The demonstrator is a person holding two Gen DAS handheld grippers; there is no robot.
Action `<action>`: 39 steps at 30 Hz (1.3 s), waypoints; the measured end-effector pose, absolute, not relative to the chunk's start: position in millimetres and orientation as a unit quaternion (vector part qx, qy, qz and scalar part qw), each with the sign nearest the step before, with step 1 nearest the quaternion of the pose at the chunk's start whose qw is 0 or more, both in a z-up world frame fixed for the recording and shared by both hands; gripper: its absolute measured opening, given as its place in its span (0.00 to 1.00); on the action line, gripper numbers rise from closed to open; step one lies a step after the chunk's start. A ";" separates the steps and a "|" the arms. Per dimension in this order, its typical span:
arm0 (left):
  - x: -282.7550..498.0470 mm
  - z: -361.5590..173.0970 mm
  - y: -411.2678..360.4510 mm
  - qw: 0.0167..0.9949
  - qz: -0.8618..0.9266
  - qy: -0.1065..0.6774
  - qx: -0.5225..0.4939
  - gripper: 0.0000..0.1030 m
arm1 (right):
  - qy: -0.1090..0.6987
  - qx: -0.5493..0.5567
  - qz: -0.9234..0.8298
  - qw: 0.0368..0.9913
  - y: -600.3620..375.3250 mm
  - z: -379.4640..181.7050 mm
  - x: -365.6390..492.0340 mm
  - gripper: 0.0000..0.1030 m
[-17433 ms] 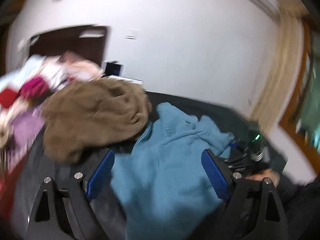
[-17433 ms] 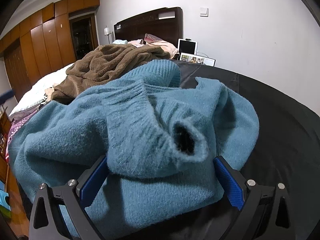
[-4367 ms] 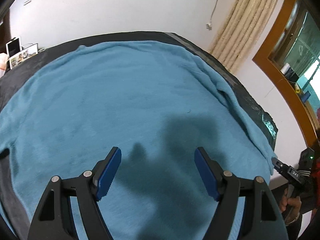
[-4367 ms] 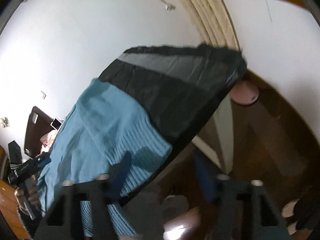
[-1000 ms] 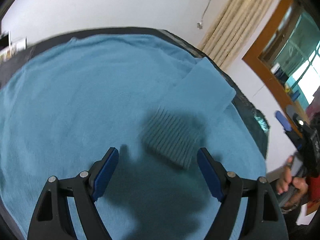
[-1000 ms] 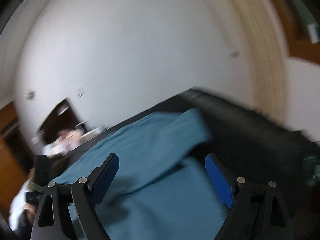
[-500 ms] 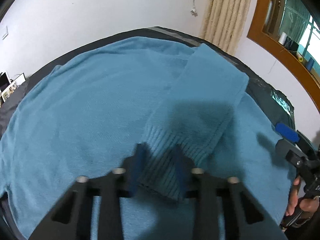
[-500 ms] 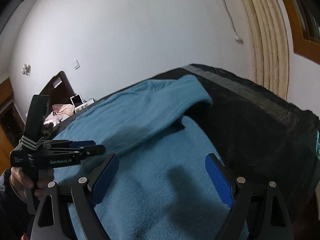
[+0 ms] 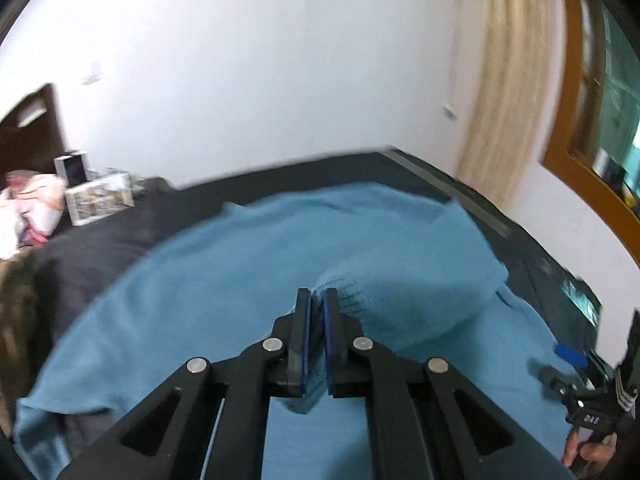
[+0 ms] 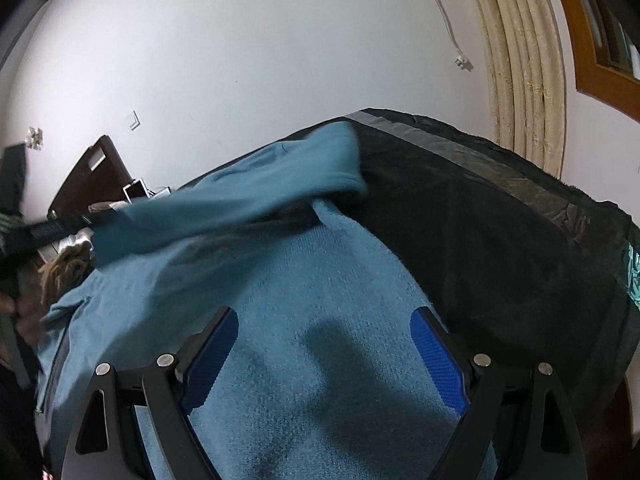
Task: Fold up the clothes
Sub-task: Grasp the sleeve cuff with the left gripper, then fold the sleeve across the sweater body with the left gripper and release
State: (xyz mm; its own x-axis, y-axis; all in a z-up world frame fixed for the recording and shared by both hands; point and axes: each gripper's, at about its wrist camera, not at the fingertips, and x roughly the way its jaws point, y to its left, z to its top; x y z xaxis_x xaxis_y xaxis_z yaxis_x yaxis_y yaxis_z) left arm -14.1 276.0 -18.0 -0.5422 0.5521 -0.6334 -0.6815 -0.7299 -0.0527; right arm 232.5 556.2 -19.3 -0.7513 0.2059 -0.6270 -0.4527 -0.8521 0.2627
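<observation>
A blue knitted sweater (image 9: 224, 280) lies spread flat on a black bed cover (image 9: 104, 240). My left gripper (image 9: 316, 300) is shut on the ribbed cuff of the sweater's sleeve (image 9: 404, 284), and the sleeve hangs lifted off the body of the sweater. In the right wrist view the same sleeve (image 10: 256, 200) stretches leftward to the left gripper (image 10: 60, 228), which is blurred at the left edge. My right gripper (image 10: 324, 344) stands open just above the sweater's body (image 10: 328, 280), with nothing between its fingers.
The black cover's corner (image 10: 520, 216) drops off to the right, near a cream curtain (image 10: 520, 64). At the bed's head are a dark headboard (image 9: 28, 128), a tablet and a photo frame (image 9: 98, 198), pink clothes (image 9: 28, 204) and a brown garment (image 9: 16, 300).
My left gripper closed on the sleeve cuff and rose, pulling the sleeve up and toward the head of the bed. The right gripper came down over the sweater and then stayed still, open.
</observation>
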 end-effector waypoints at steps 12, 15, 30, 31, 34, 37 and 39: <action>-65.9 -83.8 215.8 0.263 0.870 0.130 -0.395 0.10 | 0.156 -0.361 0.900 0.188 553.3 -6.4 207.4 0.87; -70.4 -83.3 212.6 0.262 0.872 0.116 -0.397 0.13 | 0.110 -0.370 0.902 0.192 553.2 10.7 185.9 0.87; -62.1 -104.0 244.7 0.302 0.850 0.143 -0.408 0.35 | -0.067 -0.458 0.856 0.230 570.8 -8.9 -17.8 0.87; -62.0 -108.2 244.9 0.302 0.850 0.144 -0.406 0.35 | -0.066 -0.458 0.853 0.241 581.0 -13.4 -19.7 0.88; -62.6 -113.8 246.1 0.305 0.851 0.148 -0.401 0.35 | -0.019 -0.458 0.856 0.239 608.8 -16.6 -18.5 0.99; -65.7 -112.5 244.0 0.309 0.850 0.135 -0.404 0.36 | -0.019 -0.452 0.857 0.245 610.9 -14.5 -17.4 0.99; -67.1 -109.1 240.0 0.308 0.854 0.116 -0.402 0.38 | -0.043 -0.430 0.858 0.279 605.6 -4.9 -17.3 0.99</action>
